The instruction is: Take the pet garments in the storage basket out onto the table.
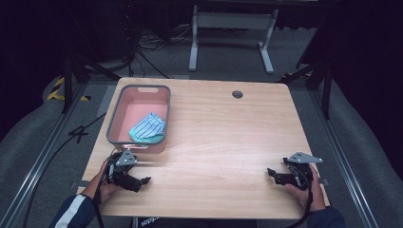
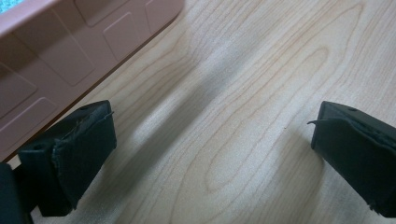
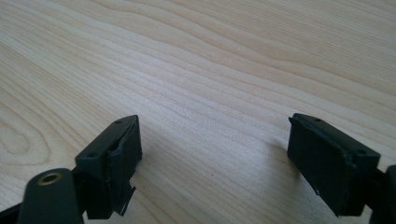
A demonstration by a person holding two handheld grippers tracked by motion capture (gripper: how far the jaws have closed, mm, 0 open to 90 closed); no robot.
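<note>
Pink plastic is what sits nearest your left claw point(image 1: 142, 180): the tub point(image 1: 113, 118) stands on the far left part of the worktop point(image 1: 228, 142), its long axis running away from you, its near short wall just beyond that claw. In the left gripper view the tub's ribbed outer wall point(image 2: 60, 60) fills the upper left corner, close by the left jaw, and bare wood lies between the two jaws.

Inside the tub, toward its near end, lies a bunched blue striped cloth point(image 1: 148, 127). It is ahead of your left claw and slightly to its right, over the near wall; you would have to lift above the rim to reach it. Your left hand point(image 1: 105, 183) is by far the nearer one.

Both claws are spread wide and hold nothing. The left claw rests low, pointing along the near edge toward the middle. Your right claw point(image 1: 272, 174) is well apart on the right side, pointing inward, with only wood grain between its jaws in the right gripper view.

There is plenty of open room: the whole middle and right of the worktop is bare. The tight spots are the tub's near wall against your left claw, and the near edge of the worktop just behind both hands.
</note>
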